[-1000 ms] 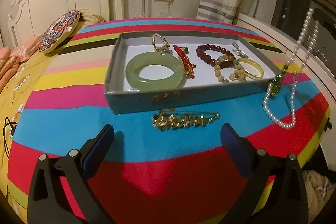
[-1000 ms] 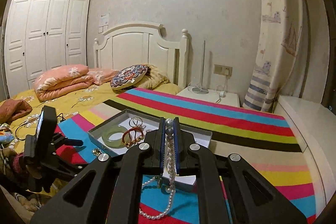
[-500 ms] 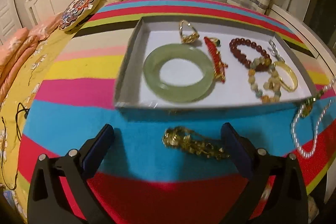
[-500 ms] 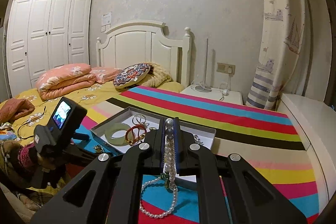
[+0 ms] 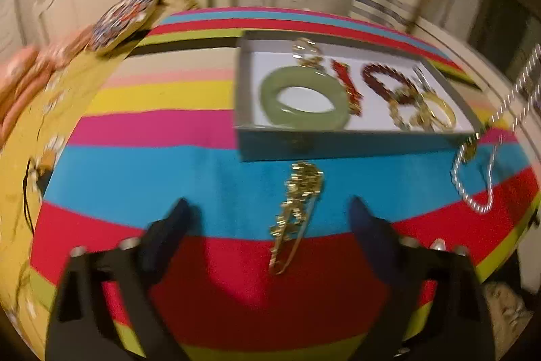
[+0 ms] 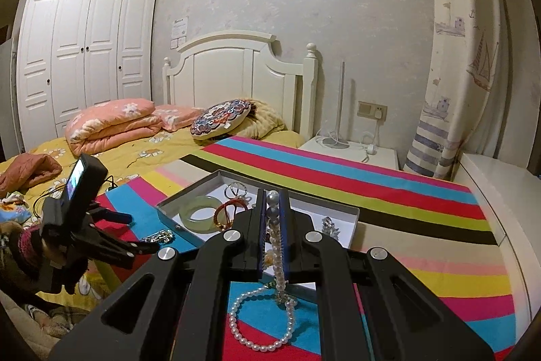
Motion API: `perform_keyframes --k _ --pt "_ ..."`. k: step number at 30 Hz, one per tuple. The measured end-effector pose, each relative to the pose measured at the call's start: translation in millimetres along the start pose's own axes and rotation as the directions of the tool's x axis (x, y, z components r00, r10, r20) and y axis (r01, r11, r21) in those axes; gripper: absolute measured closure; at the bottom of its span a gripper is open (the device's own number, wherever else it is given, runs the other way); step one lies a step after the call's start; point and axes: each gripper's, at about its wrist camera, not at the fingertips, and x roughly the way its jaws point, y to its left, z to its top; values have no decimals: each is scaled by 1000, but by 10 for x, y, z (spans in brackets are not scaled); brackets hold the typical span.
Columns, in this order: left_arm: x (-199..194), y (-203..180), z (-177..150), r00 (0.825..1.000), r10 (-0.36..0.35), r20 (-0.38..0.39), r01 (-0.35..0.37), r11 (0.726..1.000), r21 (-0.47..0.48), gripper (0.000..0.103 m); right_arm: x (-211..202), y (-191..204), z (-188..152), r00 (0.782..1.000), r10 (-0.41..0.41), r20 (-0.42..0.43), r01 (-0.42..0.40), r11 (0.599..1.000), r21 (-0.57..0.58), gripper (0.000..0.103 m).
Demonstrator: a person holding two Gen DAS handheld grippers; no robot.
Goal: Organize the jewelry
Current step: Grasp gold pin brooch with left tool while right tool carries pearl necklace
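2 grippers are seen over a bed with a striped blanket (image 5: 142, 178). The left gripper (image 5: 267, 212) is pointed down at the blanket, and its jaws are closing. A gold chain (image 5: 297, 202) is lying between its 2 fingers, but it is not touched by them. The chain is spread from the red stripe up across the blue stripe, just in front of the box.

The right gripper (image 6: 273, 219) is clamped tight on a pearl necklace (image 6: 270, 303). The top beads are pinched between the 2 flat pads, and the rest of the string is left hanging down in a loop over the blue and red stripes, beside the box's near corner.

A grey box (image 5: 324, 142) with a white floor is set on the blanket, a little further off. A green bangle (image 5: 304, 97) is laid at its left side. A red piece (image 5: 345, 83), a dark red bead bracelet (image 5: 382, 80) and a gold bangle (image 5: 439, 114) are laid to the right of it. A gold ring (image 5: 306, 51) is seen at the back wall.

A round patterned cushion (image 6: 221, 119) and folded pink bedding (image 6: 115, 124) are seen far back by the white headboard (image 6: 236, 70). A paper note (image 6: 179, 29) is stuck on the wall, but its writing is too small to be read.
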Motion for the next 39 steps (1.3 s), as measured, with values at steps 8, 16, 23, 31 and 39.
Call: perform_keyframes --k 8,16,23,31,39 --pt "-129 -128 -97 998 -36 59 31 996 87 90 3 -13 2 1000 17 3 -17 1000 -3 96" --pt "-448 -181 35 984 -81 156 66 993 102 90 -160 -27 173 998 17 60 -16 1000 -18 96" --pt "-631 -261 108 975 -106 196 82 988 130 90 -295 11 346 994 12 107 -8 999 -44 95" --pt "-755 -366 236 966 -129 224 90 980 178 90 -334 52 567 989 -2 147 14 997 -81 96" --pt "-680 -482 368 964 -159 212 115 972 207 90 -295 -6 733 984 -13 177 28 996 -82 96"
